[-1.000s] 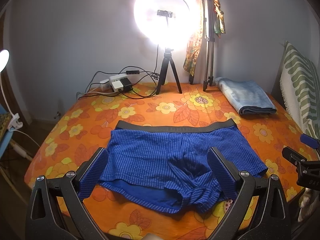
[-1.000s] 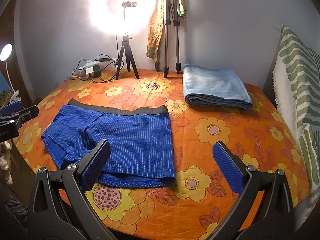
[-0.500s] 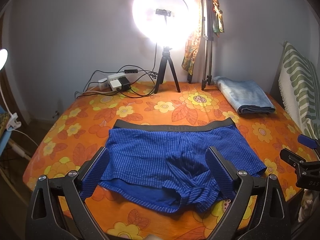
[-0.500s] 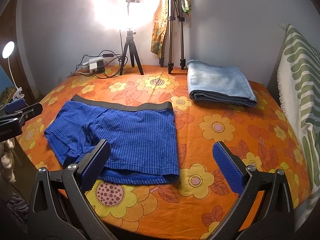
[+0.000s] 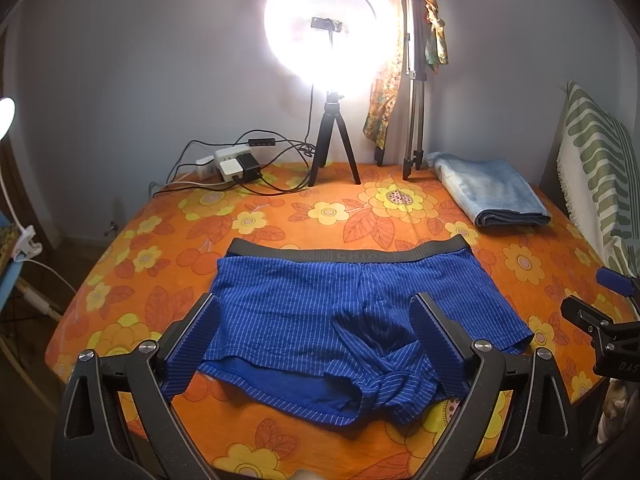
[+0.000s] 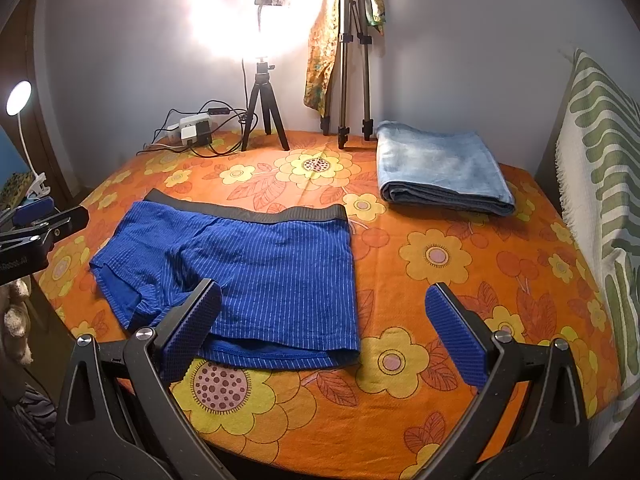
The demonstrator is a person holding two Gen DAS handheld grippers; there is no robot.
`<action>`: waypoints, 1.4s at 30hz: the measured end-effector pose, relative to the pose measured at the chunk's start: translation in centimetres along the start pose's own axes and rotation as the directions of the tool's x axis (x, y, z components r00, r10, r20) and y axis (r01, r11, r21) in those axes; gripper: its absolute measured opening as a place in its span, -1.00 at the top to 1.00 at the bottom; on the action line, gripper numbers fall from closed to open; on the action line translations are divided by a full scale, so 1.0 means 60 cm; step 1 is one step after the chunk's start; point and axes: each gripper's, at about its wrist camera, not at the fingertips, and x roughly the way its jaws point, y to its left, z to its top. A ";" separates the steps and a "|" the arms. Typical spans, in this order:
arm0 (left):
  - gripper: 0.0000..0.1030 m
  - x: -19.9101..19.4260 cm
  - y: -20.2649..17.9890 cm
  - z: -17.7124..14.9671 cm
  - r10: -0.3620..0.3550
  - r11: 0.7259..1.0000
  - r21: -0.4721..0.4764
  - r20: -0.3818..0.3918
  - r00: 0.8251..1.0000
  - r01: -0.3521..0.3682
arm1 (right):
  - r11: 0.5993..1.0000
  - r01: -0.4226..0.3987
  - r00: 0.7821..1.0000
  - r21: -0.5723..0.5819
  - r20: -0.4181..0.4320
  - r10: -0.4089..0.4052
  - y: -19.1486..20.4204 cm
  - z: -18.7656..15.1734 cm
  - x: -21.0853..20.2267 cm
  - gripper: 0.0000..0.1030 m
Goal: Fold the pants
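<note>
Blue pinstriped shorts with a dark grey waistband lie spread flat on the orange flowered cloth, waistband at the far side. One leg hem near the front is bunched and twisted. They also show in the right wrist view. My left gripper is open and empty, held over the near hem. My right gripper is open and empty, over the shorts' right front corner. Each gripper's tip shows at the edge of the other's view.
Folded light blue jeans lie at the back right. A ring light on a small tripod, a taller tripod with a scarf and a power strip with cables stand along the back wall. A green striped cloth hangs at the right.
Both grippers have drawn back and risen slightly, so the shorts sit a little farther off in both views. The shorts have not moved.
</note>
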 end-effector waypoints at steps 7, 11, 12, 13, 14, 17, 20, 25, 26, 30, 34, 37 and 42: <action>-0.84 0.000 0.002 0.000 -0.001 1.000 0.001 0.000 1.000 0.001 | 1.000 0.001 1.000 0.002 0.000 -0.001 0.001 0.000 0.000 -1.00; -0.84 0.000 0.001 0.000 -0.001 1.000 0.001 0.000 1.000 0.001 | 1.000 0.001 1.000 0.001 0.000 -0.001 0.001 0.000 -0.001 -1.00; -0.84 0.001 0.001 0.000 -0.001 1.000 0.001 0.000 1.000 0.001 | 1.000 0.001 1.000 0.001 0.000 -0.001 0.001 0.000 -0.001 -1.00; -0.84 0.001 0.001 0.000 -0.001 1.000 0.001 0.000 1.000 0.001 | 1.000 0.001 1.000 0.000 0.000 -0.001 0.000 0.000 -0.001 -1.00; -0.84 0.001 0.001 0.000 -0.002 1.000 0.002 0.000 1.000 0.002 | 1.000 0.001 1.000 0.001 -0.001 -0.001 0.000 0.000 -0.001 -1.00; -0.79 0.001 0.001 -0.001 -0.003 1.000 0.004 -0.001 1.000 0.003 | 1.000 0.001 1.000 0.002 0.000 -0.001 0.000 0.000 -0.001 -1.00; -0.78 0.002 0.000 -0.001 -0.005 1.000 0.007 -0.003 1.000 0.005 | 1.000 0.000 1.000 0.003 -0.001 0.000 0.000 0.000 -0.001 -1.00; -0.77 0.003 -0.005 -0.001 -0.008 1.000 0.013 -0.001 1.000 0.008 | 1.000 -0.008 1.000 0.002 0.001 0.008 0.003 0.000 -0.002 -1.00; -0.76 0.003 -0.007 -0.001 -0.008 1.000 0.014 -0.001 1.000 0.008 | 1.000 -0.008 1.000 0.002 0.001 0.008 0.002 0.000 -0.002 -1.00; -0.75 0.005 -0.013 -0.001 -0.011 1.000 0.019 -0.002 1.000 0.011 | 1.000 -0.009 1.000 0.005 0.000 0.009 0.001 0.000 -0.002 -0.97; -0.74 0.006 -0.022 -0.001 -0.019 1.000 0.024 -0.004 1.000 0.019 | 1.000 -0.011 1.000 0.010 0.000 0.011 0.004 0.000 -0.006 -0.95; -0.66 0.010 -0.032 -0.002 -0.033 0.999 0.033 -0.013 0.999 0.034 | 1.000 -0.014 1.000 0.015 0.002 0.014 -0.002 0.002 -0.008 -0.95; -0.52 0.021 -0.062 -0.008 -0.086 0.995 0.055 -0.041 0.995 0.088 | 0.996 -0.040 0.999 0.083 -0.012 0.041 -0.039 0.013 -0.005 -0.84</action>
